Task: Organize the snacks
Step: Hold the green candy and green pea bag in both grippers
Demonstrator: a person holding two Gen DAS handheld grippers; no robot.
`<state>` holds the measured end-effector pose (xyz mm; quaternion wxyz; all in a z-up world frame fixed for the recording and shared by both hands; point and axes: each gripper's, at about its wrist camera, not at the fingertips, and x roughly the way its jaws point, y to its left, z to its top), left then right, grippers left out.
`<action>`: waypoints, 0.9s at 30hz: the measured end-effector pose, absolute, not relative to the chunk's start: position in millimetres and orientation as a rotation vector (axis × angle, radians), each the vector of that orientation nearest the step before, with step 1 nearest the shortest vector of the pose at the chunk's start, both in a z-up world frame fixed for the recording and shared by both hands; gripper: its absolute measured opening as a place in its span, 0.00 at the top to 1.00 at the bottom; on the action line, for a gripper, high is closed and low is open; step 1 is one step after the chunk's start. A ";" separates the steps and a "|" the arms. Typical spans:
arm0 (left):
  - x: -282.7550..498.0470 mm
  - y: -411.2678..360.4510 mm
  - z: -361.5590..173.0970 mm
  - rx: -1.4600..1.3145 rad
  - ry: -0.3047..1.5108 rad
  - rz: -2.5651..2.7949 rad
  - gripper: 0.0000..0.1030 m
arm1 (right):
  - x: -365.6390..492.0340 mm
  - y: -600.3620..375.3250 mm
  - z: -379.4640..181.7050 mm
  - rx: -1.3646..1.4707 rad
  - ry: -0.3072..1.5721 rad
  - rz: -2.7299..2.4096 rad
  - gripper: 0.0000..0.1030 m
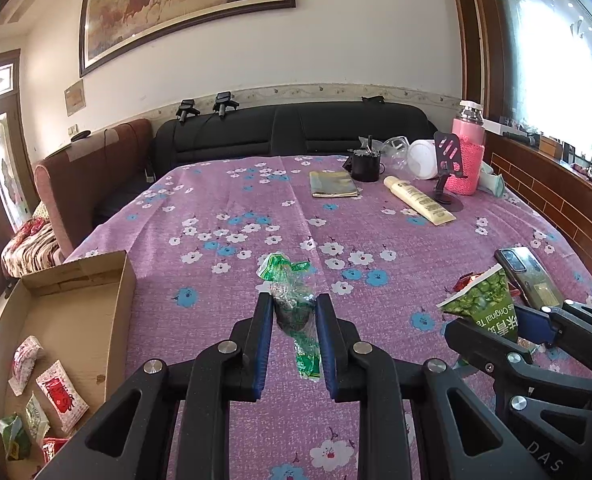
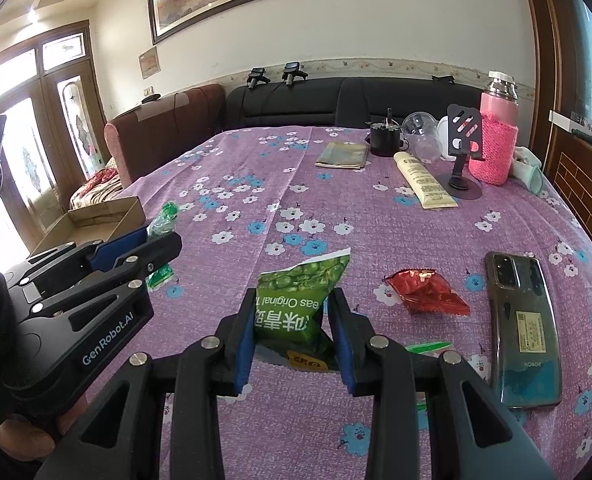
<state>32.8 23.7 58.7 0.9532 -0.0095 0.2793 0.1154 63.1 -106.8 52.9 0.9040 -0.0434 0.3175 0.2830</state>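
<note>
Floral-clothed table (image 2: pixel 336 208); phone (image 2: pixel 522 328), red packet (image 2: pixel 426 292), tube (image 2: pixel 422 180) on it.

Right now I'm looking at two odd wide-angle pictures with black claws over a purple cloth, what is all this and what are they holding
There is no robot here: a person holds a hand-held gripper in each hand, and each one carries a fisheye camera looking along its fingers.

The left wrist view shows the left gripper shut on a clear green candy wrapper. The right wrist view shows the right gripper shut on a green pea snack bag.

Both hover over a table with a purple flowered cloth. At the left edge sits a cardboard box with several snack packets already in it. A red snack packet and a phone lie on the right. At the far end are a pink bottle, a cream tube and a phone stand.
</note>
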 end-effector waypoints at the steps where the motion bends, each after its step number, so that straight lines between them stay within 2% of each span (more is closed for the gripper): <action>1: 32.0 23.6 59.1 -0.018 0.565 0.237 0.78 | 62.7 -106.7 53.2 -0.090 0.655 0.586 0.68; 27: 17.9 25.2 59.7 -0.006 0.535 0.281 0.78 | 55.0 -104.0 58.3 -0.091 0.628 0.608 0.68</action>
